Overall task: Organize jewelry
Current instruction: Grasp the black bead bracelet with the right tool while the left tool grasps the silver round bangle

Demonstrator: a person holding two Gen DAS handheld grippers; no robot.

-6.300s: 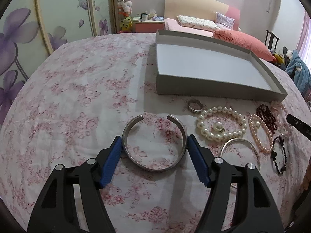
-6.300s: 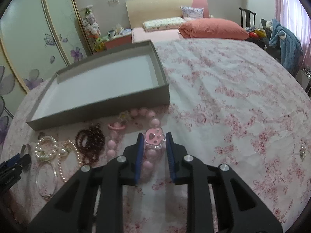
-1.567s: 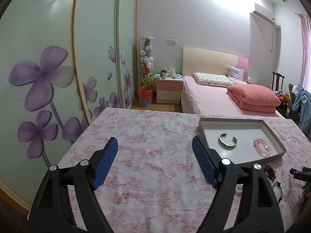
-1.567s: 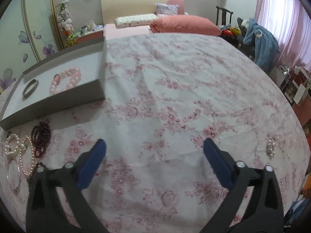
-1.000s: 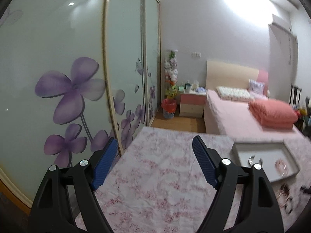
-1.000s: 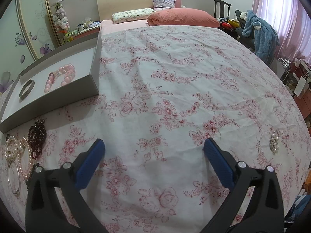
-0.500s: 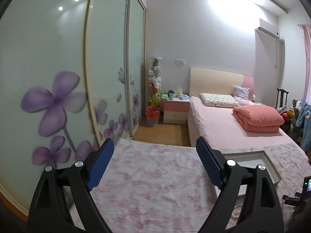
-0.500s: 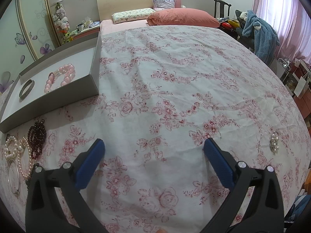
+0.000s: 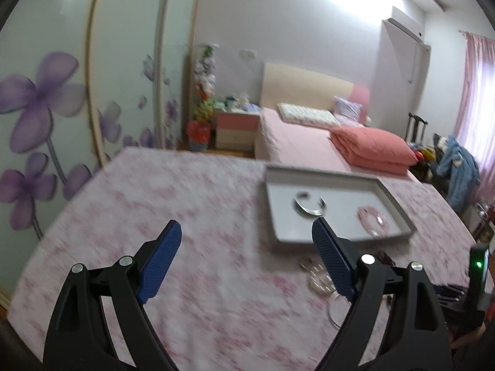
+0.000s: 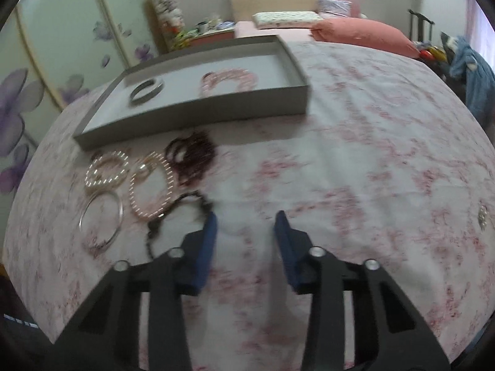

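A grey tray [image 10: 191,114] on the floral tablecloth holds a silver cuff [image 10: 146,90] and a pink bead bracelet [image 10: 229,82]; both show in the left wrist view too, cuff [image 9: 310,206] and bracelet [image 9: 372,219]. In front of the tray lie a pearl bracelet [image 10: 106,170], a pink pearl strand [image 10: 150,190], a dark red bead bracelet [image 10: 193,156], a thin silver bangle [image 10: 100,216] and a black bead bracelet [image 10: 176,216]. My right gripper [image 10: 246,232] is open and empty, just right of the black bracelet. My left gripper [image 9: 247,247] is wide open and empty above the table.
A small pearl piece [image 10: 482,215] lies alone at the table's far right. A bed with a pink quilt [image 9: 371,151] stands behind the table. Sliding doors with purple flowers [image 9: 37,108] are on the left. The other gripper's body [image 9: 476,278] shows at the right edge.
My left gripper has tilted down toward the table and tray. My right gripper has swung left toward the loose jewelry and its jaws have narrowed. Both views are blurred.
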